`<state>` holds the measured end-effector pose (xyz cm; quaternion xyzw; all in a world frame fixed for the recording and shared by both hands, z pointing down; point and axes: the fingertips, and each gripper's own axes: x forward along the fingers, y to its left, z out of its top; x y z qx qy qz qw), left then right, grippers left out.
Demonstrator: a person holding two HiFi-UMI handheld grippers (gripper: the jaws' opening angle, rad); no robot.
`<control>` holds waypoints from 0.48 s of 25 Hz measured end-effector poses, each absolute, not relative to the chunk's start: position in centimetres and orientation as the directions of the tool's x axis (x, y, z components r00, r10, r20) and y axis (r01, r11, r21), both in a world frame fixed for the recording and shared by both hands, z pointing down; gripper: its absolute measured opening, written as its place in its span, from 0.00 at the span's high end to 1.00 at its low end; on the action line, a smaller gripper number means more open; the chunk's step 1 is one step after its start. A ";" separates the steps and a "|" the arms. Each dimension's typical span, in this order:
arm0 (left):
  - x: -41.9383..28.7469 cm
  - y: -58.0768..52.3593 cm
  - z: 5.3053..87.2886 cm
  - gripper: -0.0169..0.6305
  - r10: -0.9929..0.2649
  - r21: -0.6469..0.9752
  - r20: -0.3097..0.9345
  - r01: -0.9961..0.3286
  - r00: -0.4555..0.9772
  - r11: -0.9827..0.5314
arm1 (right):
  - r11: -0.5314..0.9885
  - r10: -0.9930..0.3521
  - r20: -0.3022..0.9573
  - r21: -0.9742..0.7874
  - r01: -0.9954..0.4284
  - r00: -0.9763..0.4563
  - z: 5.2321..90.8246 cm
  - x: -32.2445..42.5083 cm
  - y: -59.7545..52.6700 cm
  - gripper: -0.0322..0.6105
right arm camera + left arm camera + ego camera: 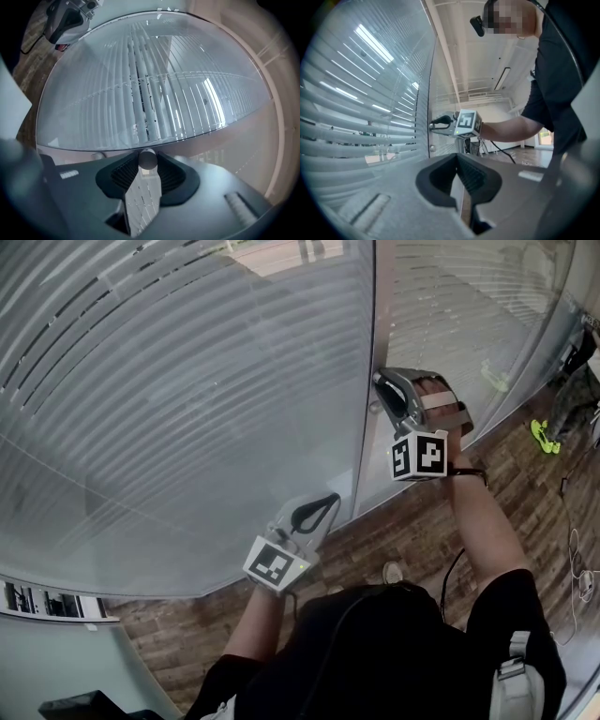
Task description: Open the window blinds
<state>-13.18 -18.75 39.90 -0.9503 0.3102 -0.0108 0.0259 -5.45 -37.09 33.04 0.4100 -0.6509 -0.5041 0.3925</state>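
At knob [148, 158], right gripper [382, 395] level.

text: none readable | labels, brands, numbers: none readable

Daylight glares through the blinds [187, 381]; fisheye edges bend and darken.

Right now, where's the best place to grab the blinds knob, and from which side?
Take the round knob by its sides, fingers on opposite sides, coming straight on from the room. It sticks out from the frame beside the glass, so that hold lets you twist it.
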 end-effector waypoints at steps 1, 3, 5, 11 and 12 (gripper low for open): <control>-13.2 -18.8 39.9 0.97 -0.592 -0.055 0.005 -0.591 0.806 -0.805 | 0.158 -0.930 0.097 0.977 -0.146 -0.355 33.0 -5.4 -37.1 0.75; -13.3 -18.9 39.9 0.97 -0.593 -0.059 0.004 -0.592 0.805 -0.804 | 0.168 -0.929 0.098 0.970 -0.173 -0.356 32.8 -5.4 -37.1 0.75; -13.4 -18.9 39.8 0.97 -0.593 -0.063 0.002 -0.591 0.805 -0.804 | 0.182 -0.927 0.101 0.963 -0.197 -0.361 32.8 -5.4 -37.1 0.75; -13.2 -18.9 39.9 0.97 -0.588 -0.066 0.005 -0.587 0.809 -0.807 | 0.255 -0.915 0.121 0.913 -0.318 -0.386 32.6 -5.4 -37.1 0.75; -13.2 -18.9 39.9 0.97 -0.588 -0.066 0.006 -0.587 0.809 -0.807 | 0.268 -0.912 0.124 0.900 -0.343 -0.390 32.6 -5.4 -37.1 0.75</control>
